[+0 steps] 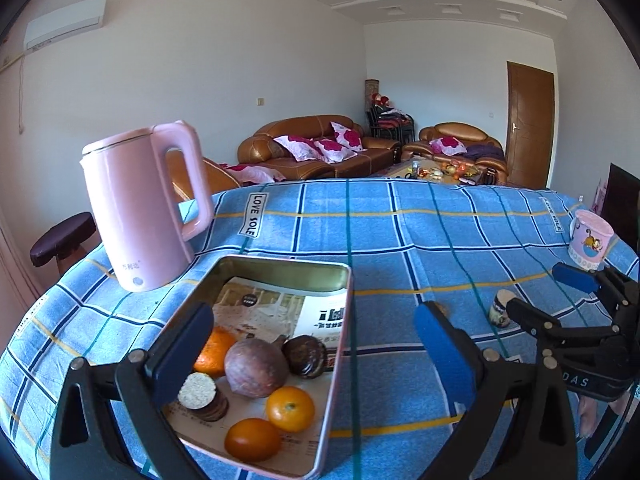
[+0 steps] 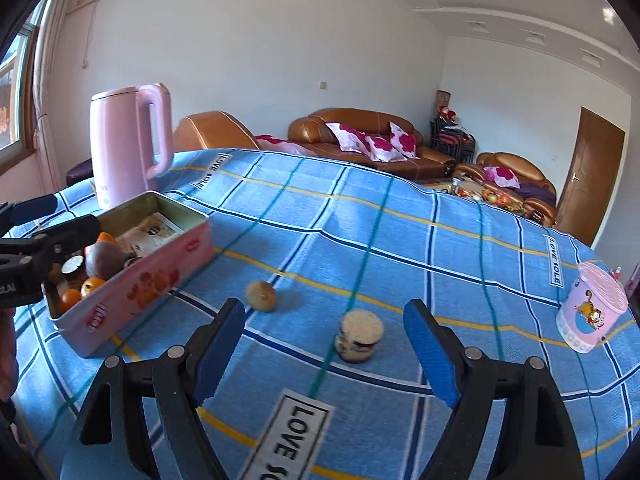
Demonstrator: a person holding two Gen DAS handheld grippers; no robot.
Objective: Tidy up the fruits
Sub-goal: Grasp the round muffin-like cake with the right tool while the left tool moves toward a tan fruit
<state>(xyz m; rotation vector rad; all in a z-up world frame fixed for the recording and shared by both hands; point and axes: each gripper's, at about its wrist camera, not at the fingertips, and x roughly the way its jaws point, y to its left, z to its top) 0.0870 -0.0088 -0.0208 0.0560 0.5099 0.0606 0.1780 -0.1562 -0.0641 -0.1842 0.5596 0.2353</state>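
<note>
Task mostly done: the tin holds oranges and dark fruits, while two pieces, a round fruit and a cut piece, lie on the table beside the tin; left gripper and right gripper fingers apart, empty.

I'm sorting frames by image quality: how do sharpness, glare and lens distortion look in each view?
Left wrist view: sharp; strong fisheye bends the table edge, dark vignette corners; glossy highlights on the oranges, ceiling lights blown out. Right wrist view: same bulging distortion; the small tan fruit is slightly smeared, the window is overexposed.
</note>
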